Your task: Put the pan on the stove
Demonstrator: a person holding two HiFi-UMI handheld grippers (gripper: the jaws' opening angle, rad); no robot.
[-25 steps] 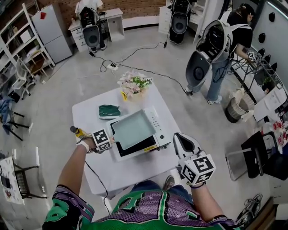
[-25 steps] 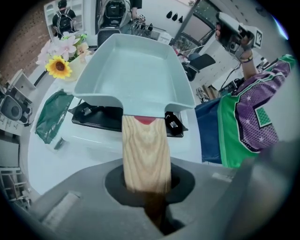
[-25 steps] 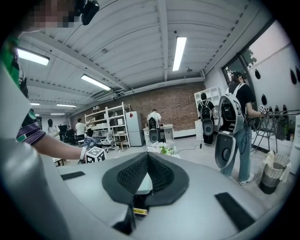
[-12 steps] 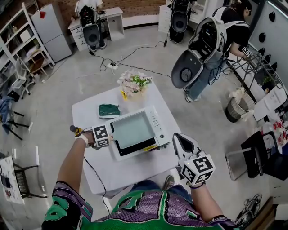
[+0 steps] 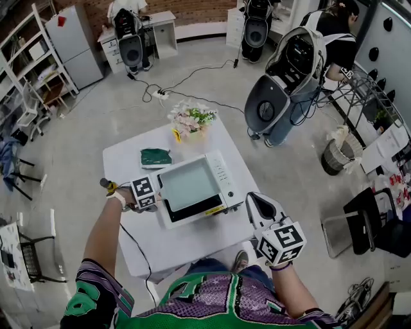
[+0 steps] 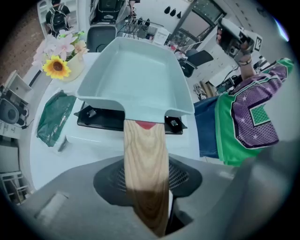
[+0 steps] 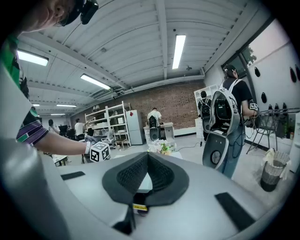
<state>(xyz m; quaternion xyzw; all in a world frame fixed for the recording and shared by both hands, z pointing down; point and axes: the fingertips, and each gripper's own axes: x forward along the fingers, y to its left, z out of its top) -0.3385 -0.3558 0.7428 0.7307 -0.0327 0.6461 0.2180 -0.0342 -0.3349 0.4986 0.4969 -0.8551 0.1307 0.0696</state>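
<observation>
From above, the pale green pan (image 5: 189, 185) sits on the black stove (image 5: 183, 211) on the table (image 5: 180, 247), with flowers (image 5: 191, 119) and a cloth (image 5: 155, 158) behind. My left gripper (image 6: 146, 176) has its jaws wide, just opened, around the wooden handle (image 6: 145, 154). My right gripper (image 7: 147, 157) has its jaws closed on nothing.

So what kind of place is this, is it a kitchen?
Probably a big workshop or lab, not a home kitchen: a red brick wall, white metal storage shelves and a black cable trailing over the grey concrete floor.
</observation>
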